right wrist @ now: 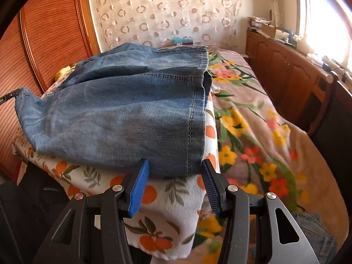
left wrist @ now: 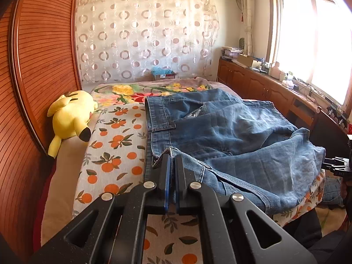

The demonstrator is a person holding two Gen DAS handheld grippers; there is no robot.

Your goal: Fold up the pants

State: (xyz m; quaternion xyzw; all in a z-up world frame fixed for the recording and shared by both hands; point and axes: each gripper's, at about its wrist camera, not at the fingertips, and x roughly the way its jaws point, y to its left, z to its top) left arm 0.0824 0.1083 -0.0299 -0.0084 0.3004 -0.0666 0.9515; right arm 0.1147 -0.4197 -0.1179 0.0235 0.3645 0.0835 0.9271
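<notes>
Blue denim pants [left wrist: 220, 132] lie partly folded on the orange-print cloth [left wrist: 114, 154] on the bed. My left gripper [left wrist: 172, 156] is shut on the near waistband corner of the pants. In the right wrist view the pants [right wrist: 123, 110] lie folded with the hem edge nearest. My right gripper [right wrist: 175, 165] is open, its blue pads on either side of the hem edge, not clamping it. The right gripper also shows at the far right of the left wrist view [left wrist: 336, 165]. The left gripper's tip shows at the left edge of the right wrist view [right wrist: 8, 98].
A yellow plush toy [left wrist: 70, 118] lies by the wooden headboard [left wrist: 39, 66]. A floral blanket [right wrist: 253, 121] covers the bed beyond the cloth. Wooden cabinets [left wrist: 264, 83] with clutter stand under the window. More denim [right wrist: 316, 231] lies low at the right.
</notes>
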